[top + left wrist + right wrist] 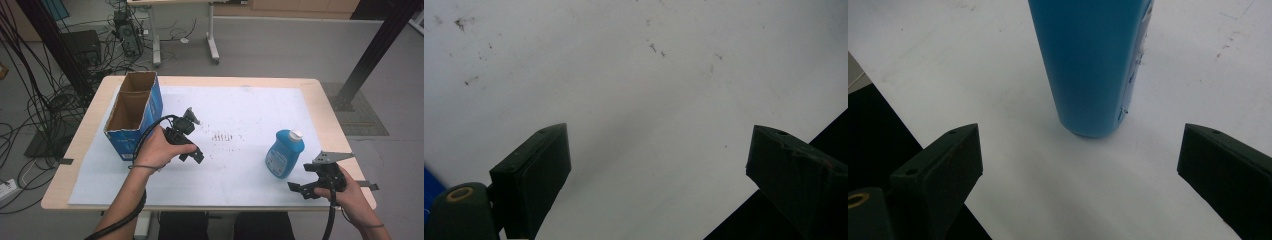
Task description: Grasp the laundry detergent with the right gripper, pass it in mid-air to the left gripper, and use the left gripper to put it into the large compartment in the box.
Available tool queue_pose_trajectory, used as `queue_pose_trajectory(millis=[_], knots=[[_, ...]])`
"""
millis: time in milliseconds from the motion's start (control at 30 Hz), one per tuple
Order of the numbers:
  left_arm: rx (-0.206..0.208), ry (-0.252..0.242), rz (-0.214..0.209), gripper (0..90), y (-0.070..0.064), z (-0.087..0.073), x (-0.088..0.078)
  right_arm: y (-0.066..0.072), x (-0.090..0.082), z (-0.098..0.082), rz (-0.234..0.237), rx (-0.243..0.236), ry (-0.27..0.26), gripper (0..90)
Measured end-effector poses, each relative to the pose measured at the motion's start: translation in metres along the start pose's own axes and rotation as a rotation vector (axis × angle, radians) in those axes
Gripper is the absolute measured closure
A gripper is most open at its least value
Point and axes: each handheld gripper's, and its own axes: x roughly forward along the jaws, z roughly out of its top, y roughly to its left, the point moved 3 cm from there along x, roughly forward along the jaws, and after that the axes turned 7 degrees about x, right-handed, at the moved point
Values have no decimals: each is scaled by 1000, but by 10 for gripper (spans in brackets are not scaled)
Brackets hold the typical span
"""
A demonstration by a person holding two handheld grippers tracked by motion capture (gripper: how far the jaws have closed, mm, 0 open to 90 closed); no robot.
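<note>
A blue bottle [284, 153] with a white cap stands on the white sheet [240, 110] at the right. In the right gripper view the bottle [1093, 65] rises just ahead of the jaws. My right gripper [304, 179] hangs near the table's front right corner, just right of the bottle and apart from it. It [1080, 170] is open with nothing between its jaws. My left gripper [192, 152] is held over the sheet at centre left, beside the box. Its jaws [659, 175] point down at bare sheet and stand open and empty.
An open blue cardboard box [133, 113] with two compartments stands at the table's left. Dark smudges [222, 136] mark the sheet's middle. Cables [30, 100] and a black frame post [372, 50] stand on the floor beyond the table.
</note>
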Motion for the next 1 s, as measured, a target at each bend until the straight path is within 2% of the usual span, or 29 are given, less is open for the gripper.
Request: queue_pose_trajectory(millis=[100,400,867,1000], knots=[[2,-2,-2,110,-1,-1,-1,1,-1,0,2,4,-37,43],[7,-4,-3,110,-3,0,-1,4,1,-3,-2,4,-70,45],[6,-8,-2,110,-4,0,-2,0,7,-9,-8,10,-135,48],[6,-7,-2,110,-3,-1,-3,-1,10,-10,-6,-6,-165,48]])
